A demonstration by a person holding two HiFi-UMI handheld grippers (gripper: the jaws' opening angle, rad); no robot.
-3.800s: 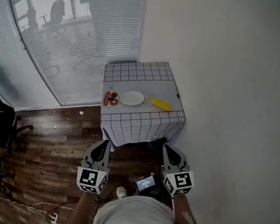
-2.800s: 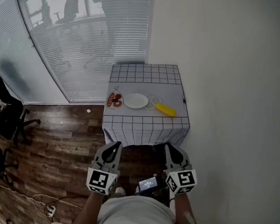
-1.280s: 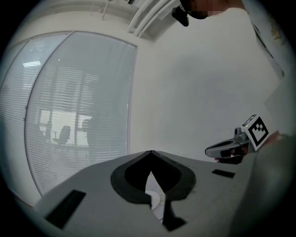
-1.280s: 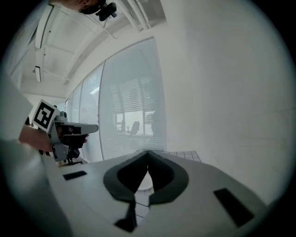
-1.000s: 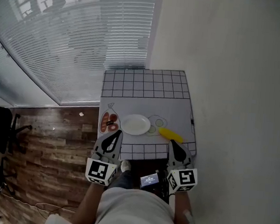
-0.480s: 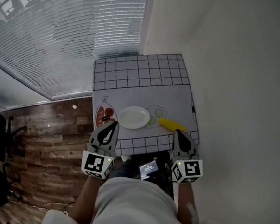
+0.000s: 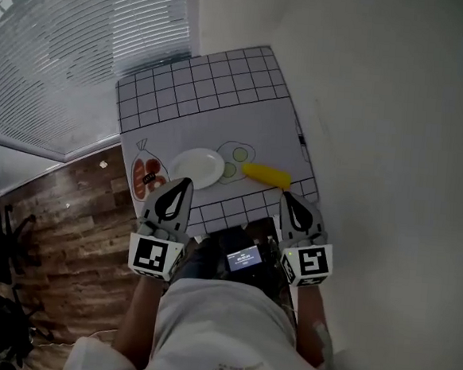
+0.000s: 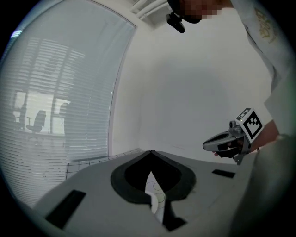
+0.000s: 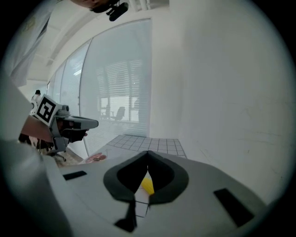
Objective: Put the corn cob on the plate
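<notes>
The corn [image 7: 266, 174] lies flat on the table [image 7: 198, 82] close to its near right corner, parallel to the near edge. It is not on the plate [image 7: 197, 168], which sits to its left, apart from it and about midway along the near edge. A pack of sausages [image 7: 146, 177] lies left of the plate at the table's left edge.

The right gripper [image 7: 285, 196] is at the near edge just short of the corn's right end, its jaws together with nothing between them; its own view shows the corn ahead of the tips. The left gripper [image 7: 186, 182] is at the near edge beside the plate's near left rim, its jaws also together and empty.
</notes>
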